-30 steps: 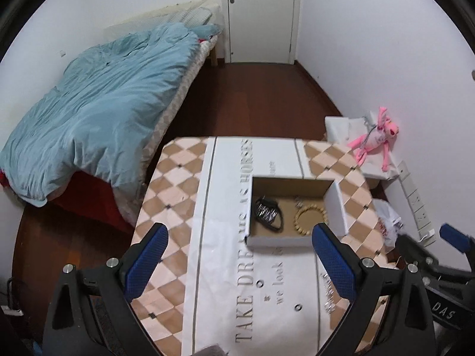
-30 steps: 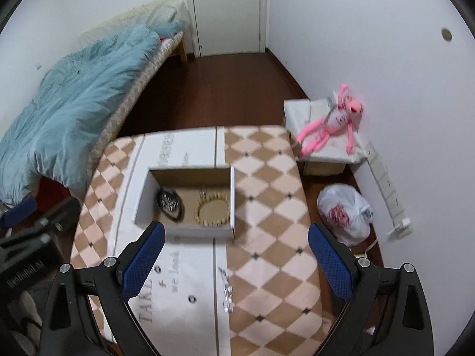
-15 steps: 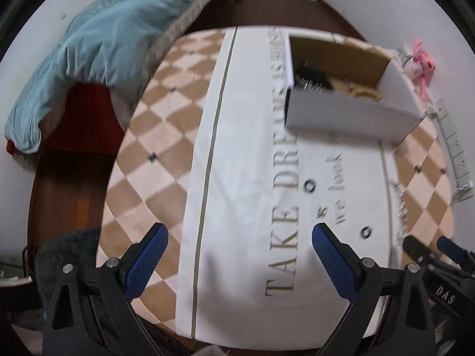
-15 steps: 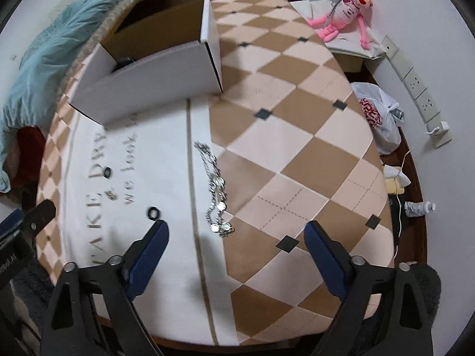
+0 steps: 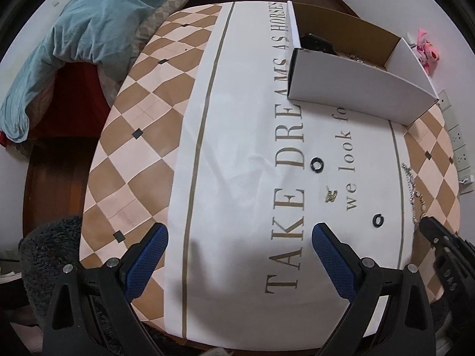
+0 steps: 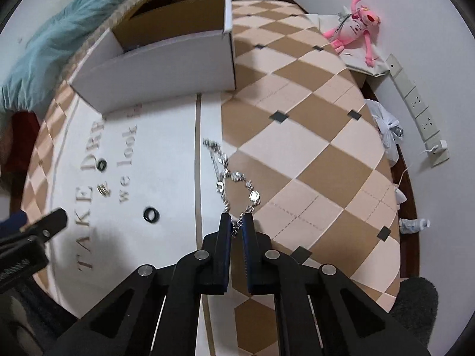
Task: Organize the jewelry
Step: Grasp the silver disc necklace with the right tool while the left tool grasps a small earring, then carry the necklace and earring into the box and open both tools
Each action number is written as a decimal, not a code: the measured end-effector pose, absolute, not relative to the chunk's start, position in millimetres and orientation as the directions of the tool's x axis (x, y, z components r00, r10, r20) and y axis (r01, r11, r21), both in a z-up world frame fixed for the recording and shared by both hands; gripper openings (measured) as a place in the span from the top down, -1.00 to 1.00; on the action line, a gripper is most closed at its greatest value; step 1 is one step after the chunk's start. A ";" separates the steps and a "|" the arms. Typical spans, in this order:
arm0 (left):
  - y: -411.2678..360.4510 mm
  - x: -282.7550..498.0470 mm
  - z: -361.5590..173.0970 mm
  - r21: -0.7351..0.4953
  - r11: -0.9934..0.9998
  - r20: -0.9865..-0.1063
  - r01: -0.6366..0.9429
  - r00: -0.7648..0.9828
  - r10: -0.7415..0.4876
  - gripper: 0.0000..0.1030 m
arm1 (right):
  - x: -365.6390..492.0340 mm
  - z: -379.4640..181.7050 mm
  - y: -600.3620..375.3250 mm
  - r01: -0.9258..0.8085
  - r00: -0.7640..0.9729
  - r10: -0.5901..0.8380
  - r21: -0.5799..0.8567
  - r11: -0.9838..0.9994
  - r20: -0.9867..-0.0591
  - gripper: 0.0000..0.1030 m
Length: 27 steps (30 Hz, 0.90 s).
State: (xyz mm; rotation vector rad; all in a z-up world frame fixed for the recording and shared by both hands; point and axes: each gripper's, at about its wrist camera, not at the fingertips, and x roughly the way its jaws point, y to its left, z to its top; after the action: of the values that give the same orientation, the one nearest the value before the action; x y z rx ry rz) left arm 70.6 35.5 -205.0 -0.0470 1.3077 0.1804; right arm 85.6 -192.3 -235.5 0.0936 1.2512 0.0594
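Observation:
A silver chain necklace (image 6: 234,175) lies on the table where the white runner meets the checks; in the left wrist view the necklace (image 5: 412,184) is at the far right. My right gripper (image 6: 236,222) points steeply down, its jaws closing tight with the chain's near end pinched between the pads. Two black rings (image 5: 317,164) (image 5: 378,220) and a small gold piece (image 5: 331,197) rest on the runner. My left gripper (image 5: 239,231) hangs open over bare runner, holding nothing. The white cardboard box (image 5: 356,83) stands behind, with a black item (image 5: 316,43) inside.
A bed with a teal duvet (image 5: 89,29) runs along the table's left. On the right are a pink plush toy (image 6: 359,23), wall sockets (image 6: 415,106) and a white plastic bag (image 6: 386,127). A dark fluffy seat (image 5: 44,252) sits by the near left corner.
Both grippers have dropped toward the table and tipped downward. The right jaws went from wide open to closed on the chain's near end. The left jaws stayed open.

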 end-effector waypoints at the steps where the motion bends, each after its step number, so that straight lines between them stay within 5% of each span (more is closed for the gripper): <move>1: 34.5 72.0 -204.6 0.055 0.986 -0.963 -0.159 0.253 0.095 -0.92 | 86.7 -230.0 -196.1 0.018 0.325 0.105 0.117 0.993 -0.940 0.85; 7: 16.8 84.5 -211.9 -0.011 0.993 -0.967 -0.119 0.255 0.020 -0.88 | 101.9 -208.1 -206.4 0.053 0.354 0.106 0.133 0.990 -0.929 0.85; 14: -6.0 93.7 -221.9 -0.026 0.998 -0.967 -0.056 0.256 -0.010 -0.16 | 107.1 -208.4 -220.4 0.083 0.342 0.095 0.131 0.988 -0.935 0.85; 20: -17.3 98.7 -227.5 -0.033 0.999 -0.962 0.004 0.272 -0.033 0.73 | 107.8 -208.9 -226.7 0.094 0.342 0.089 0.128 0.987 -0.936 0.85; 27: -21.4 92.3 -215.4 -0.061 0.998 -0.951 0.029 0.301 -0.066 0.88 | 108.6 -192.4 -226.3 0.083 0.364 0.115 0.155 0.984 -0.924 0.86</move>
State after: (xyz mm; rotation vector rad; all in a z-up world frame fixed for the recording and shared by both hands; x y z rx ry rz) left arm 92.3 -21.4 -215.4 -0.0343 1.2640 -0.0631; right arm 108.6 -226.3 -192.4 0.1865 1.2002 0.0207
